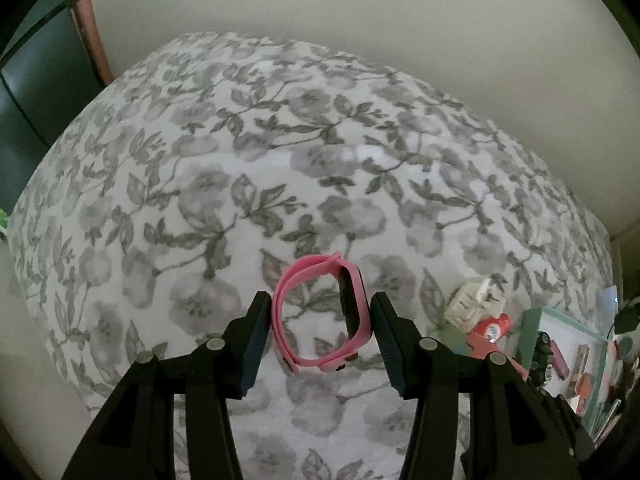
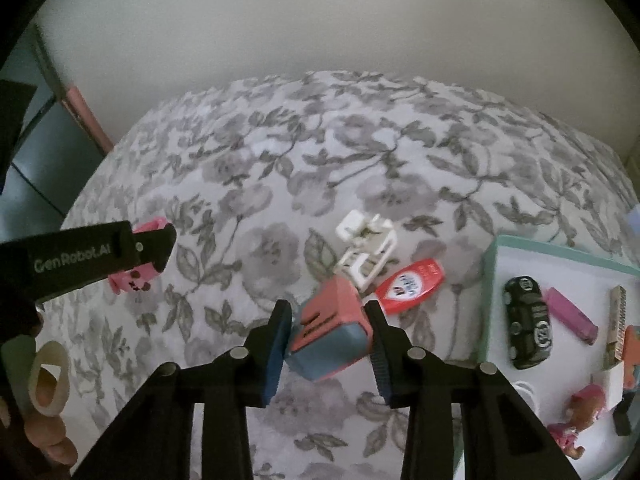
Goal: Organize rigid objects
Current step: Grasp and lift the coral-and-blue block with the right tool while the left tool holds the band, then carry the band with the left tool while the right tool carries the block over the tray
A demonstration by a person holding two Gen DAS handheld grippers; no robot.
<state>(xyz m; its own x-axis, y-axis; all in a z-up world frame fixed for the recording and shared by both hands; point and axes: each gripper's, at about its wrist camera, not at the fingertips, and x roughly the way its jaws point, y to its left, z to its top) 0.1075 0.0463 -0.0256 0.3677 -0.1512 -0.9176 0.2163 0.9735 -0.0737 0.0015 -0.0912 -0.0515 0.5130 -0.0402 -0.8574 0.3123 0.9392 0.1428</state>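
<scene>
Left claw (image 1: 320, 334) first: it grips a pink watch (image 1: 320, 316) square between its pads, band looped to one side, dark face pressed against the other finger, lifted over the floral cloth (image 1: 240, 160). Over to the right claw (image 2: 326, 338): it is clenched on a red-and-blue block (image 2: 334, 330), both pads tight against its sides, the block tilted, slots facing up. Just beyond that claw's tips lies a white clip (image 2: 366, 246), and beside it, a shade to the right, a red tube (image 2: 410, 286) flat on the cloth. Further right sits a teal tray (image 2: 490, 304), holding a black toy car (image 2: 528, 328), a purple stick (image 2: 570, 314) next to it, and a small doll (image 2: 576, 416) nearer the camera. Off to the right claw's left, the left claw appears side-on with the watch in its tips. Past the cloth's far edge, a plain wall (image 2: 320, 20).
</scene>
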